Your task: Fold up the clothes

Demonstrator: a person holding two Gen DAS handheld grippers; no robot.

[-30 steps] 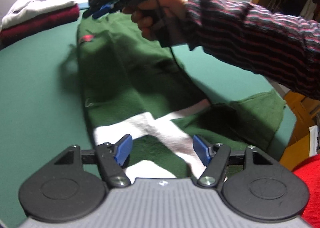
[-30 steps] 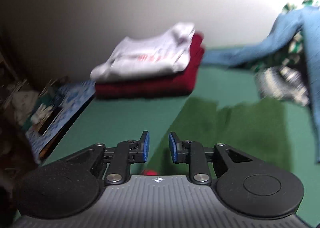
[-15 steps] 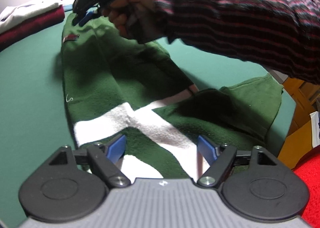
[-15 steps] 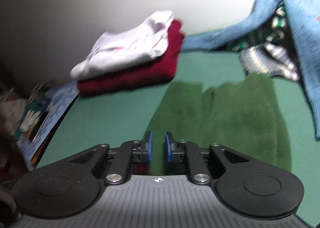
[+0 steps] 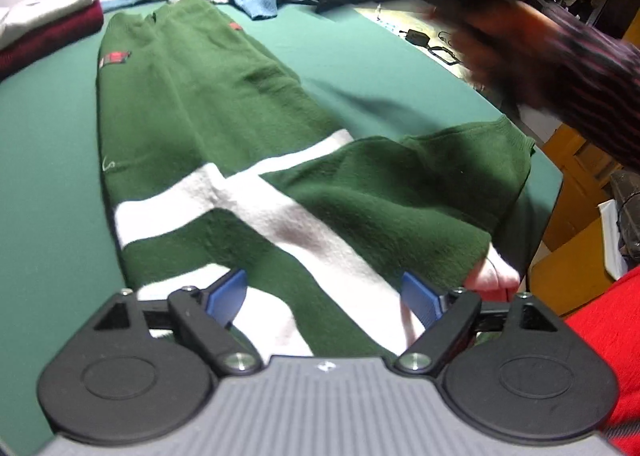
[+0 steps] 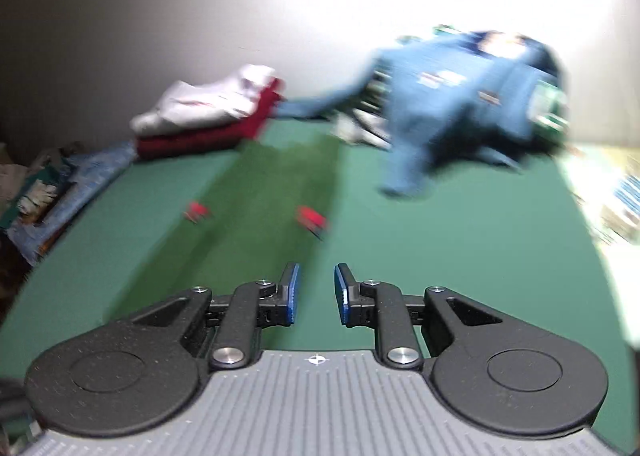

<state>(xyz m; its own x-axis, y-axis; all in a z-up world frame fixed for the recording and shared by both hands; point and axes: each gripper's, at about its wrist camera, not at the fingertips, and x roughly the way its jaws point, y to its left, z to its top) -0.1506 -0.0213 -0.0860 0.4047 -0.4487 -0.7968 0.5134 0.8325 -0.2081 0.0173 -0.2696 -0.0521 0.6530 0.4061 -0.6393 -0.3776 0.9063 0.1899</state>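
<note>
Green table (image 5: 48,144) under my work, dark green sweater (image 5: 192,104) with white stripes lying lengthwise on it, sleeve folded across, my left gripper (image 5: 324,294) opening above its hem, my right gripper (image 6: 316,292) narrowly parted, empty.

We see fuzzy matt fleece on the green sweater (image 5: 208,108); table cover (image 5: 44,144) is smooth matt cloth.
</note>
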